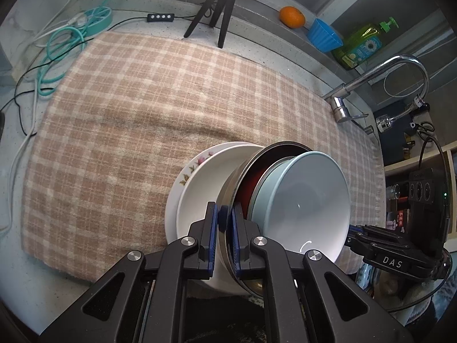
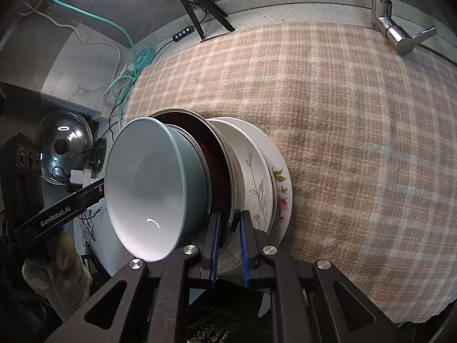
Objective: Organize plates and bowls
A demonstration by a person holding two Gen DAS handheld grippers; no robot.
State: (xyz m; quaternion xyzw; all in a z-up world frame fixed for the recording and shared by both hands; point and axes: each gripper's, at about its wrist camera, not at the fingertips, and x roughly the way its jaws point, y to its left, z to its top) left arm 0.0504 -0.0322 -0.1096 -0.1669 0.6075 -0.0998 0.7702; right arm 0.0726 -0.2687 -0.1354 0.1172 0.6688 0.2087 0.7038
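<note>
Nested stack of dishes held on edge above the checked cloth (image 1: pixel 142 108) covering the surface. Left tongs (image 1: pixel 225 214) and right tongs (image 2: pixel 230 223) are each clenched on the rim of the steel-rimmed bowl with a dark red interior (image 1: pixel 248 183), from opposite sides. A teal bowl with a white interior (image 1: pixel 308 200) sits nested in its mouth; behind it lie a white plate with a leaf sprig (image 2: pixel 257 183) and a floral-rimmed plate (image 1: pixel 197 165). A gloved hand (image 2: pixel 60 268) grips the left tool. At the back: tripod (image 1: pixel 220 14), orange (image 1: pixel 292 16), blue cup (image 1: pixel 324 35), green soap bottle (image 1: pixel 362 45), faucet (image 1: pixel 380 83).
</note>
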